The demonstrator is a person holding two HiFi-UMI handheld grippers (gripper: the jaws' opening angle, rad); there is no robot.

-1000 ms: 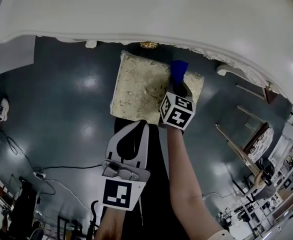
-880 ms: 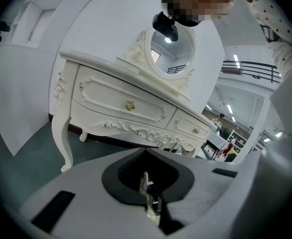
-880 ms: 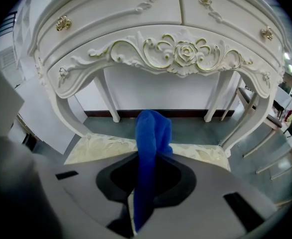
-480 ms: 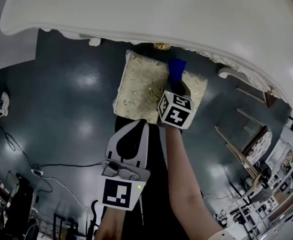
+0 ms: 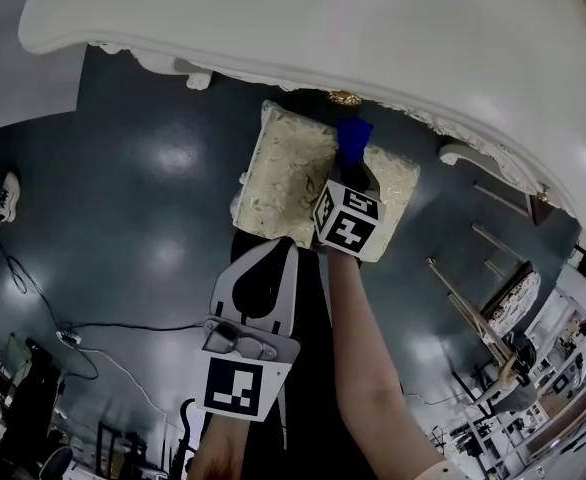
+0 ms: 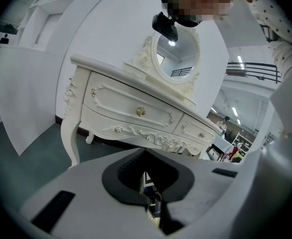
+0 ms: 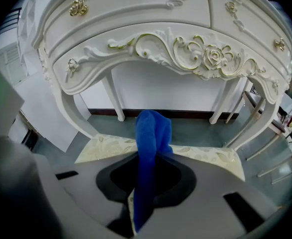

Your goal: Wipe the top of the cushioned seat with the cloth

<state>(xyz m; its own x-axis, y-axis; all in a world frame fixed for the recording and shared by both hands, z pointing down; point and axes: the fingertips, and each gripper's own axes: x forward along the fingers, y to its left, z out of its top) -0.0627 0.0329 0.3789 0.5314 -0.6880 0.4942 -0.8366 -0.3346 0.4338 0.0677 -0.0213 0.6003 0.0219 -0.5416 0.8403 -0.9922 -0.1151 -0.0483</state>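
Observation:
The cushioned seat [image 5: 291, 178] is cream with a pale leaf pattern and stands on the dark floor in front of the white dressing table [image 5: 373, 28]. My right gripper [image 5: 357, 173] is over the seat's far right part, shut on a blue cloth [image 5: 354, 140] that sticks out past its jaws. In the right gripper view the blue cloth [image 7: 151, 143] stands up between the jaws of that gripper [image 7: 148, 178], with the seat [image 7: 106, 146] beyond. My left gripper [image 5: 281, 250] hovers short of the seat's near edge, shut with nothing in it [image 6: 148, 185].
The dressing table's carved apron [image 7: 176, 49] and legs [image 7: 113, 101] stand just beyond the seat. An oval mirror [image 6: 178, 56] sits on the table. Cables [image 5: 73, 330] trail over the floor at the left. Framed furniture pieces [image 5: 513, 288] lie at the right.
The head view has drifted, so seat and table sit slightly further right in the picture. The right gripper with the cloth stays over the seat's far part. The left gripper is unmoved.

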